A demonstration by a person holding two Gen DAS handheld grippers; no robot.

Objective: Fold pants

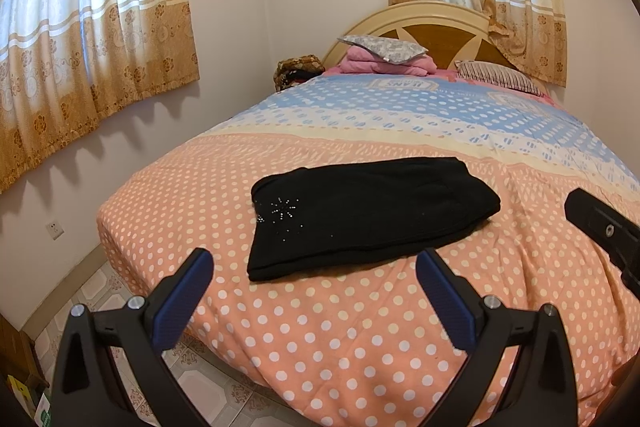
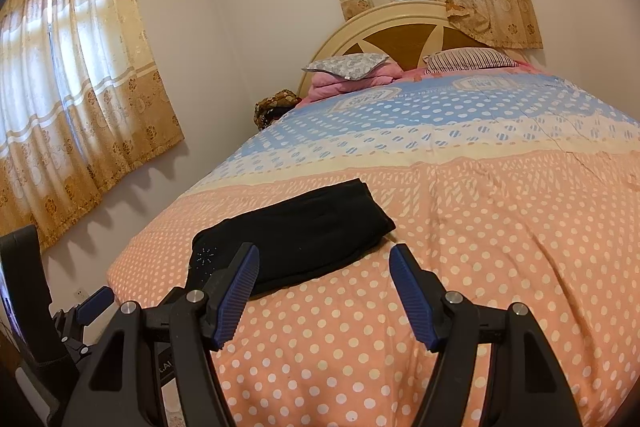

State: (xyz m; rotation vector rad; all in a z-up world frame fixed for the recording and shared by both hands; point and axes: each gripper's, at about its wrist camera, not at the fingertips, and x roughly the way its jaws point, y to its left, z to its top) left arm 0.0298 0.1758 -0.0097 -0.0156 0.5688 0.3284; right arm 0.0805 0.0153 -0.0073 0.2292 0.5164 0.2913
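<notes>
Lying folded into a compact rectangle on the peach, white-dotted part of the bed's quilt (image 1: 360, 327), near the foot end: black pants (image 1: 368, 211), with a small cluster of shiny studs showing toward the left end. Resting flat, with the thicker folded edge at the right and nothing on top.

Hovering just short of the pants in the left wrist view: left tool (image 1: 314, 267), blue-padded fingers (image 1: 182, 297) spread wide apart, released, gripping nothing, with the near edge of the pants showing between the tips. Pointing down toward the quilt.

Hovering over the quilt in the right wrist view: right tool (image 2: 324, 263), blue pads likewise parted and released, nothing caught between them. Overlapping the near edge of the pants in that view with its left finger; whether touching the cloth or hanging above it, impossible to tell. Showing also as a black body at the right edge of the left wrist view, well to the right of the pants.

Sitting farther back, at the head of the bed before the curved wooden headboard (image 1: 436, 27): a grey patterned pillow (image 1: 384, 47) lying on a pile of pink bedding (image 1: 392, 65), and a striped pillow (image 1: 496, 77) beside it. Hanging over two windows: beige and gold curtains (image 1: 80, 47).
</notes>
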